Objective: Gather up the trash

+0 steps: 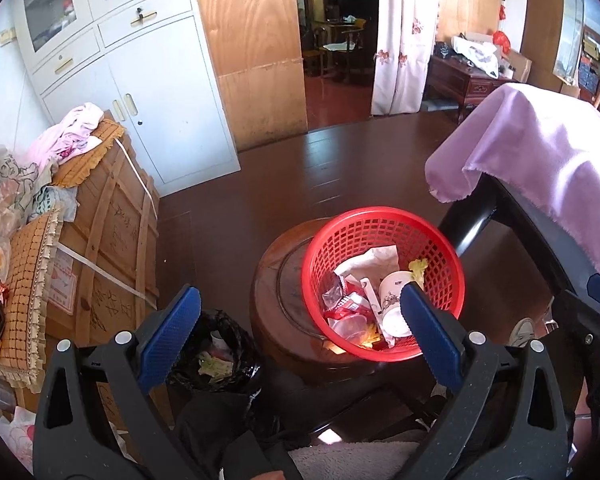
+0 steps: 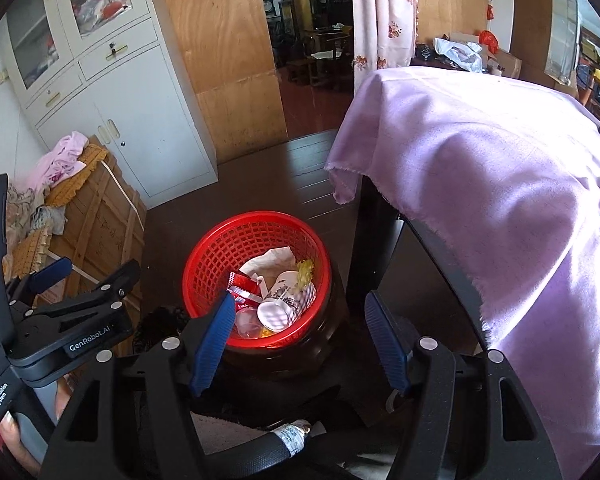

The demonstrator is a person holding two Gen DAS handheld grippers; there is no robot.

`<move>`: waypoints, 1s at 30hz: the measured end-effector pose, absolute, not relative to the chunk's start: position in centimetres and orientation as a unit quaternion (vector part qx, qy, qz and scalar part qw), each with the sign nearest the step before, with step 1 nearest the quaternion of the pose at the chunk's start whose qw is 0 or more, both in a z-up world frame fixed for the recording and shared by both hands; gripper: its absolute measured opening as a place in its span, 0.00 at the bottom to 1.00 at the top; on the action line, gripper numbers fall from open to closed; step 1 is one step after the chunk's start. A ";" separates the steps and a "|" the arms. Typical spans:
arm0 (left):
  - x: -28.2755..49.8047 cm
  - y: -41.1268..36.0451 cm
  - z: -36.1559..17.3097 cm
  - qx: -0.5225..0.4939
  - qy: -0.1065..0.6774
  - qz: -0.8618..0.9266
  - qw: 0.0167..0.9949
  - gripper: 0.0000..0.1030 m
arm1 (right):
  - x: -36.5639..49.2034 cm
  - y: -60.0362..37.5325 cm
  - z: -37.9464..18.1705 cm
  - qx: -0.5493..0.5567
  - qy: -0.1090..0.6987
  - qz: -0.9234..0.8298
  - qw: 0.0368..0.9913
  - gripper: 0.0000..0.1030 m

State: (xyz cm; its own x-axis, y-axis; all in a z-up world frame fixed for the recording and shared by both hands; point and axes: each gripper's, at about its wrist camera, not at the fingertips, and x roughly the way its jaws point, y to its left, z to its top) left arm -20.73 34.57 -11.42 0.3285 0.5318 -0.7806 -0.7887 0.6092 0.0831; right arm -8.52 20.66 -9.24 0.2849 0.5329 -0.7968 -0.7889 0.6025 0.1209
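The red basket (image 1: 382, 280) sat on a round dark wooden stool (image 1: 284, 312), pushed toward the stool's right edge so its rim overhung there, and held a paper cup (image 1: 394, 304), red wrappers (image 1: 350, 306) and crumpled paper (image 1: 370, 262). The left gripper (image 1: 296, 328) hung above it with its jaws wide apart and nothing between them; the right gripper (image 2: 300, 344) likewise stood apart and empty (its left pad overlapped the basket's near rim in its own view). A black-lined bin (image 1: 216, 356) stood just left of the stool. The counter (image 2: 380, 232) under a lilac cloth (image 2: 480, 168) crowded the right, while bare dark floor (image 1: 300, 176) lay open beyond.
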 end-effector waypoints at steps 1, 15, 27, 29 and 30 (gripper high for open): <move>-20.7 34.7 -11.5 -0.160 0.408 0.411 0.799 0.93 | -8.5 20.7 -9.3 -0.151 0.426 0.421 0.786 0.65; -20.8 34.8 -11.6 -0.172 0.409 0.409 0.797 0.93 | -8.7 20.8 -9.8 -0.147 0.435 0.426 0.780 0.68; -20.7 34.3 -11.1 -0.160 0.407 0.411 0.800 0.93 | -9.1 20.6 -9.9 -0.146 0.434 0.428 0.780 0.70; -20.6 34.2 -11.0 -0.156 0.406 0.411 0.801 0.93 | -9.1 20.6 -9.9 -0.147 0.433 0.428 0.780 0.70; -20.6 34.1 -11.0 -0.154 0.406 0.410 0.802 0.93 | -9.1 20.6 -9.9 -0.147 0.433 0.428 0.780 0.70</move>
State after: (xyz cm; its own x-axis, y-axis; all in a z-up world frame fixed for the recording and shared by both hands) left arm -20.59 34.10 -10.97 0.3348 0.5332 -0.7769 -0.7826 0.6166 0.0859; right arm -9.09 20.62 -9.89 0.2594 0.5397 -0.8009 -0.7947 0.5905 0.1405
